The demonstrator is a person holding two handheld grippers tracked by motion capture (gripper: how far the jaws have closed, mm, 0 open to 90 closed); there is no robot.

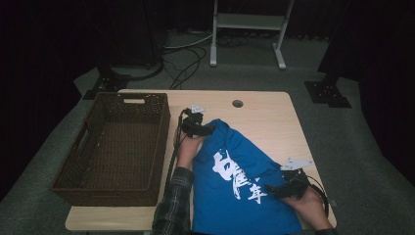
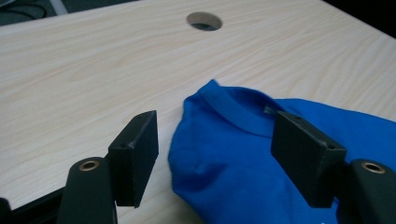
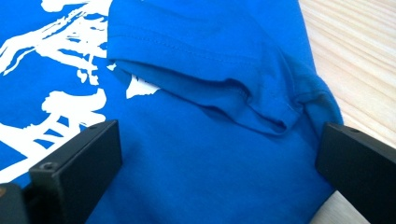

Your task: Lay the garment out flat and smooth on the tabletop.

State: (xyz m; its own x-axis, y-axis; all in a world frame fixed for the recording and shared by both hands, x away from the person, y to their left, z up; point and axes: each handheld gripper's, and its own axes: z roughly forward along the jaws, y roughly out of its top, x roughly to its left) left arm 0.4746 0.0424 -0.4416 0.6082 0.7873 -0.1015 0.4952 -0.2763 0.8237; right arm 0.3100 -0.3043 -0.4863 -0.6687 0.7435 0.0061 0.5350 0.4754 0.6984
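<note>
Your table (image 1: 274, 122) is light wood w/ a round hole (image 1: 238, 104) near its far edge. On its left side sits the brown wicker basket (image 1: 111, 147), nothing visible inside, its near end at the table's front edge. Right of the basket, just beside it, lies the blue T-shirt (image 1: 240, 181) w/ white print on the chest; collar end points toward the far edge, the lower part runs to the front edge and out of the high view. In the right gripper view a folded sleeve (image 3: 210, 88) lies on top of the shirt body, near the shirt's side edge.

Your left gripper (image 1: 200, 131) is at the collar (image 2: 233, 109), hand between basket and shirt. Its jaws stand apart, roughly halfway, w/ the collar end of the shirt between them; pads aren't pressing on the cloth, so nothing is held.

Your right gripper (image 1: 286, 188) is over the shirt's right side near the front edge. Jaws wide apart, straddling the folded sleeve and the cloth under it, no grip on anything
</note>
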